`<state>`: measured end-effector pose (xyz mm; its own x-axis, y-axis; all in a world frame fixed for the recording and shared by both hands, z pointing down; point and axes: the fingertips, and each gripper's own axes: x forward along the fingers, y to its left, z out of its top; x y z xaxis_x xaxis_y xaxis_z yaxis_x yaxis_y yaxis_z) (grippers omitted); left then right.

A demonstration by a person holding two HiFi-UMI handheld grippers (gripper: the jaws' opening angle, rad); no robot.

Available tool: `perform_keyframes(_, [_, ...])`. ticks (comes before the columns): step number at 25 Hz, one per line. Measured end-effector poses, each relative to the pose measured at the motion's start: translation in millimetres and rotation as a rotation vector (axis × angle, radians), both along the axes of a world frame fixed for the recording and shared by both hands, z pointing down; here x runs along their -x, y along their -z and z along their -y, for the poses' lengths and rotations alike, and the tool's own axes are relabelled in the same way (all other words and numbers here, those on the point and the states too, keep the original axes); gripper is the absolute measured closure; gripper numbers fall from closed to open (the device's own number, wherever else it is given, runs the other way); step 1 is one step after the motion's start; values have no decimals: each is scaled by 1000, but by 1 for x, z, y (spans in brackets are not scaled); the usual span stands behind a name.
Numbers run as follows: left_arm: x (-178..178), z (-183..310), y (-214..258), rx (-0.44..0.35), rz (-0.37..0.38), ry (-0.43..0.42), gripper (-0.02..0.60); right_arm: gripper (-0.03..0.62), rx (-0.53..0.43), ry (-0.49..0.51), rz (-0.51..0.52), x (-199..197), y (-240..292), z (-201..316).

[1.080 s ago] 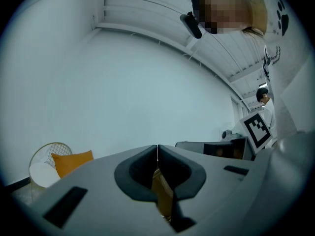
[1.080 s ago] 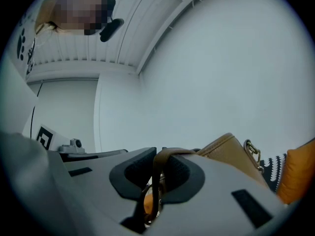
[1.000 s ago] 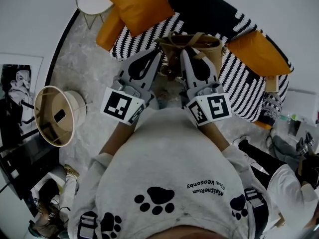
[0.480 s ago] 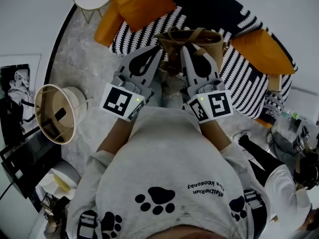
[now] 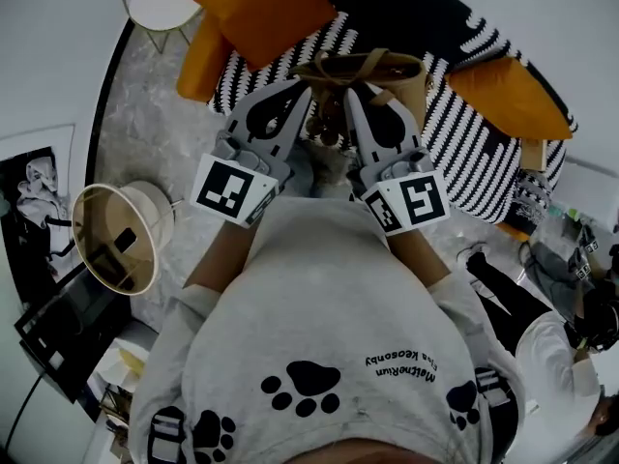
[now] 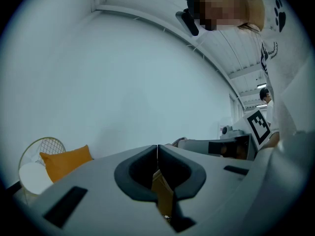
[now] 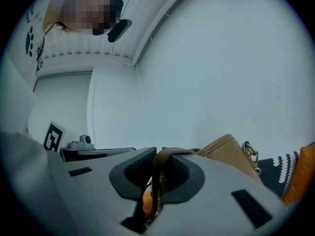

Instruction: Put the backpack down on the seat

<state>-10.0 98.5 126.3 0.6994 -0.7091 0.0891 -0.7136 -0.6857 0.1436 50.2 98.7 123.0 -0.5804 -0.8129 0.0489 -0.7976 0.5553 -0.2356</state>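
A tan backpack [image 5: 372,73] hangs between my two grippers, over the front edge of the black-and-white striped seat [image 5: 464,158]. My left gripper [image 5: 306,87] is shut on a tan strap [image 6: 161,193], which shows between its closed jaws in the left gripper view. My right gripper [image 5: 351,91] is shut on a brown strap [image 7: 158,167] that loops over its jaw tips. The bag's tan body [image 7: 229,149] and a metal ring [image 7: 251,154] lie just right of those jaws. Both grippers [image 6: 157,151] [image 7: 156,157] point level at a pale wall.
Orange cushions lie at the seat's left [image 5: 261,8] and right [image 5: 508,95]. A small round white table [image 5: 155,3] stands far left, and a round open tub [image 5: 114,240] sits on the marble floor [image 5: 155,133]. Another person [image 5: 542,346] sits at the lower right.
Both grippers and the backpack have moved forward together toward the striped seat. The bag now sits further over its front edge. Neither grip has changed.
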Motion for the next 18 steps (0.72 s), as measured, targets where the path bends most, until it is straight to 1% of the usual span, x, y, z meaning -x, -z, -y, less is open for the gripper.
perform_keyframes(4, [-1, 27, 0, -9, -6, -46, 560, 536, -7, -26, 5, -1, -1, 21])
perform_keyframes(8, [6, 53, 0, -17, -27, -87, 560, 536, -14, -43, 3, 6, 0, 42])
perform_keyframes(13, [11, 73, -3, -9, -44, -129, 560, 536, -6, -73, 10, 10, 0, 64])
perform_keyframes(18, [26, 89, -8, -2, -48, -133, 560, 536, 10, -81, 6, 22, -5, 83])
